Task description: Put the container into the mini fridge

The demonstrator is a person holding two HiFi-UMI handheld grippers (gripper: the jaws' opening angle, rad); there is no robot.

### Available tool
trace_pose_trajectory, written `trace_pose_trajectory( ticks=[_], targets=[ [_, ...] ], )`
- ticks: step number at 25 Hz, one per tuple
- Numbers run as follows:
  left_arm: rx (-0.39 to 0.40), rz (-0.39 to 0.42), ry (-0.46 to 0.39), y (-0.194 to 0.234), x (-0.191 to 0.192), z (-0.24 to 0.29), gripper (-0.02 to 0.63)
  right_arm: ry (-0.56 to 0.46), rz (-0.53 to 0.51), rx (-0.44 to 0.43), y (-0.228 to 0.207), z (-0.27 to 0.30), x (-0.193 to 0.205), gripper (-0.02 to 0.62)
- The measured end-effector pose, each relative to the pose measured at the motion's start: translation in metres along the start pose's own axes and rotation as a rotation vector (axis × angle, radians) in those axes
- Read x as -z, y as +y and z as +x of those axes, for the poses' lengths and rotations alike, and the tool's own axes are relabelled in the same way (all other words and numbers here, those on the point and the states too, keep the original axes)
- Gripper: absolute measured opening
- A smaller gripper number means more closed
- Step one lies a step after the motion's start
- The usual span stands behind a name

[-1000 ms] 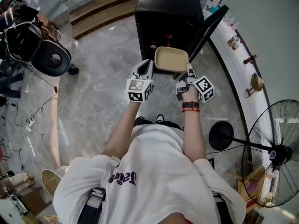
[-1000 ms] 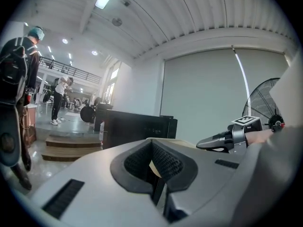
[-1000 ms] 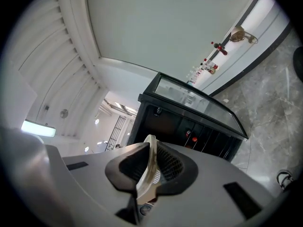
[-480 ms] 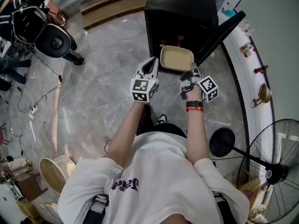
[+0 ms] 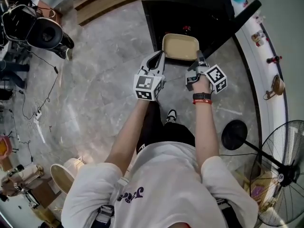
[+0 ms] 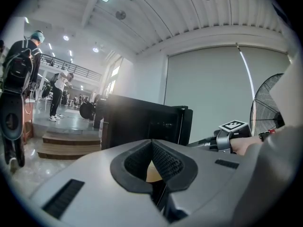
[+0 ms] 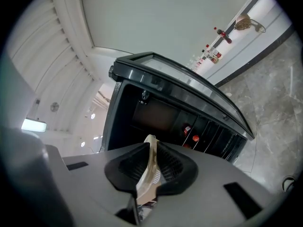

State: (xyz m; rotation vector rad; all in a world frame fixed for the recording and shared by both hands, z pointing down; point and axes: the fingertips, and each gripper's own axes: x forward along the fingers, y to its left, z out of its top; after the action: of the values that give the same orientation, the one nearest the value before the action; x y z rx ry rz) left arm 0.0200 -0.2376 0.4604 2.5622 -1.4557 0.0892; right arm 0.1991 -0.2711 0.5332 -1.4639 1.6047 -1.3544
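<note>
Right gripper [image 5: 199,59] clamping tan container [image 5: 180,46], left gripper [image 5: 158,57] closed, black mini fridge [image 5: 190,4] open

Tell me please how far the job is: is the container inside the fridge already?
Done: the door of the fridge stands open, and the container is lifted. In hand: the left tongs and the right tongs each grip its rim and hold it at the fridge's open front. Left: slide it inside, set it down and let go; it does not look placed yet.
</note>
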Motion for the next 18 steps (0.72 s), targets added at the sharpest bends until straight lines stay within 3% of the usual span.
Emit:
trace_pose_trajectory(
  ticks=[18],
  targets=[
    [0.068,0.005,0.057,0.050,0.084,0.088,0.020,-0.013,-0.012,0.069,-0.092,0.098,0.007,0.060]
  ],
)
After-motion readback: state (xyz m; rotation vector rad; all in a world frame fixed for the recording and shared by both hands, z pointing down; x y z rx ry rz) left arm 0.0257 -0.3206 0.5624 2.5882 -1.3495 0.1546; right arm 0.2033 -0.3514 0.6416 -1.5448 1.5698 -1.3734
